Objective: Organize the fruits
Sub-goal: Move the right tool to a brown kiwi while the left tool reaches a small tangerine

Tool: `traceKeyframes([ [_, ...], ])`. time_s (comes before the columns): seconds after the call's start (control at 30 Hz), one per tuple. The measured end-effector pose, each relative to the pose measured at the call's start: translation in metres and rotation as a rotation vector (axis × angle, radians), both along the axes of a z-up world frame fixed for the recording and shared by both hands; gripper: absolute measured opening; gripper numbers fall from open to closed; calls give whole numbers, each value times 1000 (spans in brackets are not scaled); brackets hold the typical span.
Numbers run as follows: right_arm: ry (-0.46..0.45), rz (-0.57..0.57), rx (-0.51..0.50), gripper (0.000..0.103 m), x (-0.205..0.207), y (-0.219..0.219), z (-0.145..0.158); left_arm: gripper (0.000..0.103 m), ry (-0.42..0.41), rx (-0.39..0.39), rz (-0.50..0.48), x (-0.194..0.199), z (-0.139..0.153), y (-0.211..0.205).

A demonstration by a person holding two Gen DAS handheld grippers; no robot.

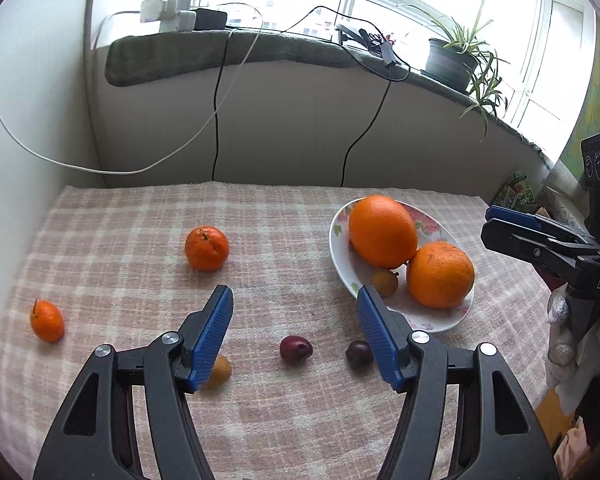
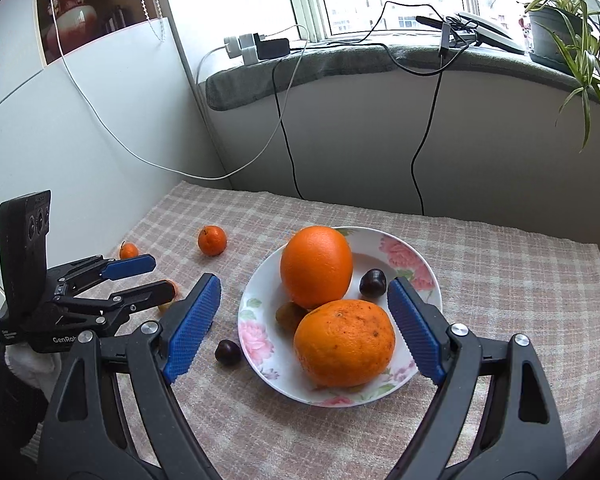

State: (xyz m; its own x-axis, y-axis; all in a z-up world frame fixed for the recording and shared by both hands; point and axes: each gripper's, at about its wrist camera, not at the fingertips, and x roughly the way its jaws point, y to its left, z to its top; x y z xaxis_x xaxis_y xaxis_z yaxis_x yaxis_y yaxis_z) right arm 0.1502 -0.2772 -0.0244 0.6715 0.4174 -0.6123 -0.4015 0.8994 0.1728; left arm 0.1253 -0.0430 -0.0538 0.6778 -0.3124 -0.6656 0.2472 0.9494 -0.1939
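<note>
A white flowered plate (image 1: 446, 320) (image 2: 416, 268) holds two big oranges (image 1: 382, 231) (image 2: 316, 266), (image 1: 440, 274) (image 2: 344, 343), a small yellow fruit (image 1: 385, 282) and a dark plum (image 2: 372, 283). On the checked cloth lie two mandarins (image 1: 206, 248) (image 2: 212, 240), (image 1: 47, 321) (image 2: 129, 250), two dark plums (image 1: 296, 349), (image 1: 358, 354) (image 2: 228, 352) and a small yellow fruit (image 1: 220, 370). My left gripper (image 1: 296, 304) is open and empty above the plums. My right gripper (image 2: 304, 292) is open and empty, over the plate.
A wall and a padded windowsill (image 1: 260, 48) with chargers, cables and a potted plant (image 1: 456, 56) stand behind the table. Cables (image 1: 216, 120) hang down to the table's far edge. The wall is close on the left.
</note>
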Motion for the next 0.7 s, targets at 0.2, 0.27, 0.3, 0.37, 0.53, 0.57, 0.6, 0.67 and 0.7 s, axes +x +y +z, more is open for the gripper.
traceKeyframes([
  [0.2, -5, 77, -24, 88, -11, 31, -2, 64, 23, -24, 87, 1, -6, 43],
  [0.27, -2, 101, -31, 88, -12, 41, -3, 62, 30, -28, 104, -1, -9, 55],
  [0.3, 0, 113, -35, 88, -13, 48, -5, 58, 35, -31, 112, -1, -11, 60],
  [0.37, 3, 138, -44, 88, -15, 58, -8, 57, 46, -37, 124, -2, -15, 69],
  [0.53, 10, 200, -78, 88, -19, 85, -17, 44, 96, -56, 141, -1, -30, 84],
  [0.57, 13, 217, -83, 88, -20, 91, -19, 43, 108, -65, 139, -1, -34, 86],
  [0.6, 16, 230, -87, 88, -20, 96, -22, 40, 119, -74, 139, 0, -37, 87],
  [0.67, 24, 261, -98, 82, -22, 107, -27, 39, 136, -89, 137, 1, -43, 89],
  [0.7, 30, 276, -104, 80, -21, 113, -30, 38, 144, -94, 135, 2, -45, 89],
])
